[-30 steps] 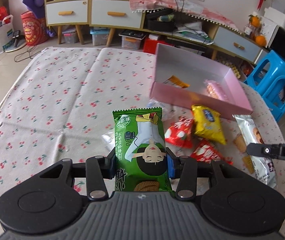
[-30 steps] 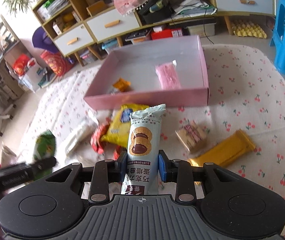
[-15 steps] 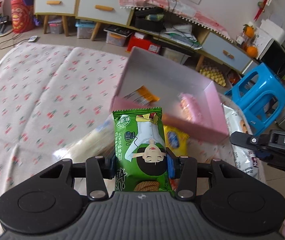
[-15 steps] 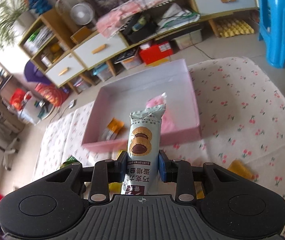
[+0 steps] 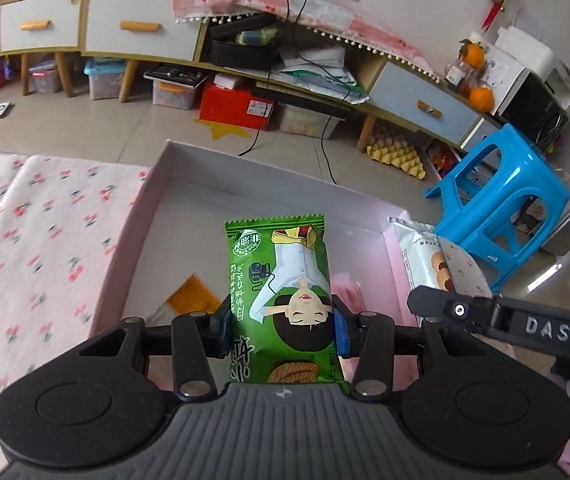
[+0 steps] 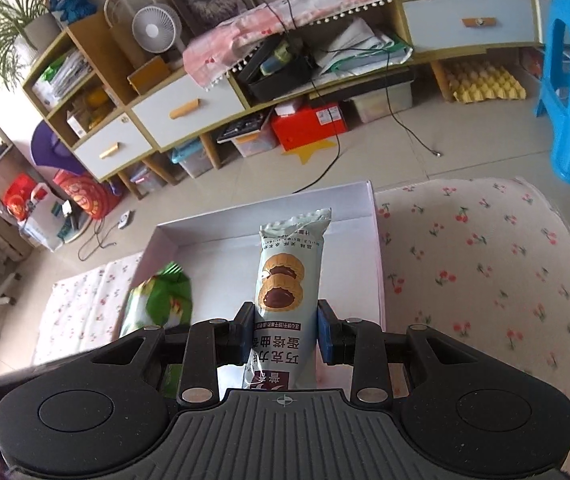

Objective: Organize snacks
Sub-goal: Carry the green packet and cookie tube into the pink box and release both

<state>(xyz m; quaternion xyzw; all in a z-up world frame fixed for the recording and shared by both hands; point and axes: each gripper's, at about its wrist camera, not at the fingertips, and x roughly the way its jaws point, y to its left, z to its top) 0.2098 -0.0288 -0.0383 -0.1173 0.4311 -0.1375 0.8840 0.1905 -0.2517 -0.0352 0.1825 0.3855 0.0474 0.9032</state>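
My left gripper (image 5: 281, 330) is shut on a green snack packet (image 5: 281, 292) with a cartoon figure, held above the open pink box (image 5: 133, 248). On the box floor lie an orange packet (image 5: 193, 296) and a pink packet (image 5: 347, 292). My right gripper (image 6: 283, 336) is shut on a pale cookie packet (image 6: 285, 276), also over the pink box (image 6: 377, 248). In the left wrist view the right gripper (image 5: 497, 312) and its cookie packet (image 5: 441, 264) show at the right. The green packet (image 6: 161, 300) appears at the left in the right wrist view.
The box sits on a cherry-print cloth (image 5: 37, 248) near the table's far edge. Beyond are a tiled floor, low cabinets with drawers (image 5: 137, 32), a red box (image 5: 237, 106), cables and a blue plastic stool (image 5: 501, 204) at the right.
Both grippers have carried their packets forward from above the loose snacks to over the pink box. The loose snacks on the cloth have dropped out of view. Both grips are unchanged.
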